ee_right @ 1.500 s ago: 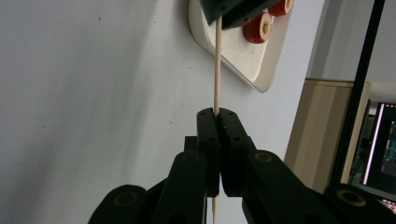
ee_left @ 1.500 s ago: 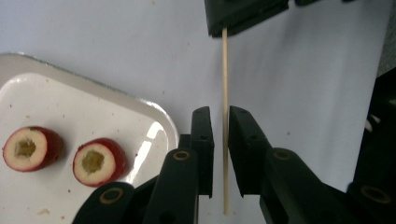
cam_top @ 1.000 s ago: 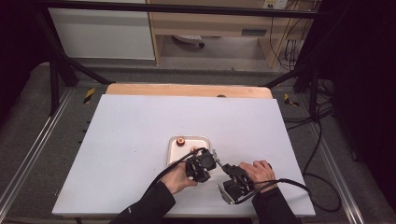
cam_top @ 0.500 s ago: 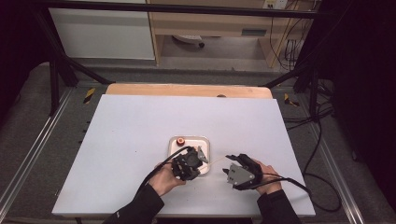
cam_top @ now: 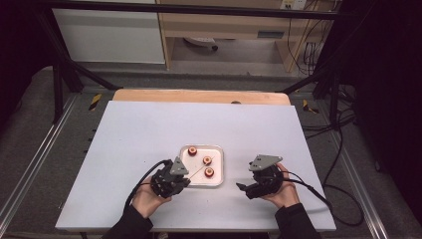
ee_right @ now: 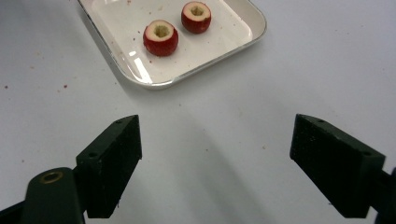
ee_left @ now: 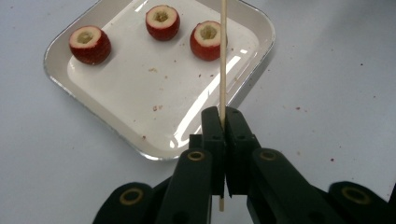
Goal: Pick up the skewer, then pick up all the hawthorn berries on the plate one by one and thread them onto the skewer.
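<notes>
Left gripper (ee_left: 223, 122) is pinching the skewer (ee_left: 223, 56), right gripper (ee_right: 215, 158) gaping wide; probably aiming at the fruit (ee_left: 208, 40) at 12 o'clock, so keep it straight.

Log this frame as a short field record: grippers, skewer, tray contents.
left gripper: shut on thin wooden skewer, which points out over the tray
right gripper: open, holding nothing, over the white table beside the tray
tray: white square tray with rounded corners, some crumbs on it
contents: three red cored fruit pieces, loose, none on the skewer

three fruit pieces (cam_top: 207, 160) in tray (cam_top: 219, 149); skewer (ee_left: 222, 56) above tray's near edge
</notes>
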The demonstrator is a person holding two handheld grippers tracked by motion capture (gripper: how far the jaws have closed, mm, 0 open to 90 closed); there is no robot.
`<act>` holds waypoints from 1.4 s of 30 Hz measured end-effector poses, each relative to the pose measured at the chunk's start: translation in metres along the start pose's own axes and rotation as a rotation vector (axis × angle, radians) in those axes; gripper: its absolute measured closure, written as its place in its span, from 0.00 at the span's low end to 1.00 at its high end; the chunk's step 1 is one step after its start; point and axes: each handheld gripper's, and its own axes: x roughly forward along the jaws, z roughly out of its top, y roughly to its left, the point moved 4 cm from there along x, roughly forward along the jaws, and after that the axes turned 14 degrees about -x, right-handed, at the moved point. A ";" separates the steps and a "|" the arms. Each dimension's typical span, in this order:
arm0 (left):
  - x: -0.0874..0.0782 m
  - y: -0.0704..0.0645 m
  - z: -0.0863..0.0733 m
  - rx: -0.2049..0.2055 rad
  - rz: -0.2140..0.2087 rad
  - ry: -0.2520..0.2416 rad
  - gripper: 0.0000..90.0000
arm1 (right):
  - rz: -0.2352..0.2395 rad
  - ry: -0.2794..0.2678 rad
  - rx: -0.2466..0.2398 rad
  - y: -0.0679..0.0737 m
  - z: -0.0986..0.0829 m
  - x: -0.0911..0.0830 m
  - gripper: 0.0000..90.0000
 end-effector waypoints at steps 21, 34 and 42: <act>-0.019 0.026 -0.040 -0.084 -0.028 -0.173 0.98 | 0.116 0.010 0.168 -0.008 0.039 0.025 0.05; -0.022 0.031 -0.045 -0.099 -0.040 -0.191 0.98 | 0.192 0.096 0.035 -0.005 0.075 0.053 0.08; -0.021 0.031 -0.046 -0.099 -0.045 -0.186 0.98 | 0.262 0.162 -0.013 -0.006 0.083 0.073 0.20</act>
